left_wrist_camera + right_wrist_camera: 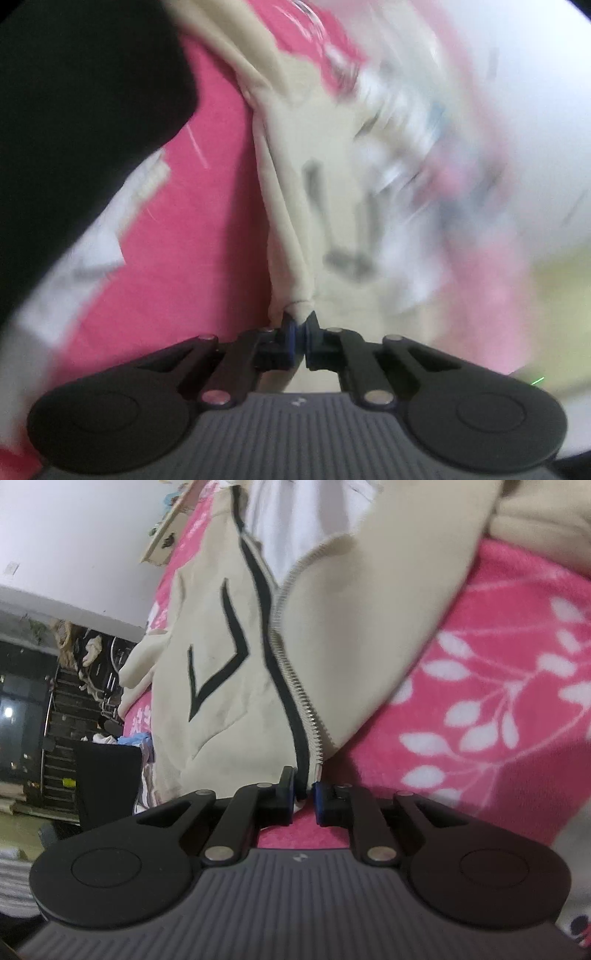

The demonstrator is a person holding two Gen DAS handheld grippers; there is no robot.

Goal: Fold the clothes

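A cream zip-up jacket (pixel 221 664) with black stripes lies on a pink blanket with white leaves (pixel 480 701). Its front is open, showing a metal zipper (pixel 291 672) and white lining (pixel 295 524). My right gripper (pixel 304 788) is shut on the bottom corner of the zipper edge. In the blurred left wrist view, my left gripper (pixel 301 325) is shut on a bunched fold of the same jacket (pixel 332 166), which stretches away from the pads over the pink blanket (pixel 207 229).
A large dark shape (pixel 74 92) fills the upper left of the left wrist view, with a white cloth (pixel 92 251) below it. Past the bed's left edge stand a black box (pixel 107 775) and dark cluttered shelves (pixel 55 720).
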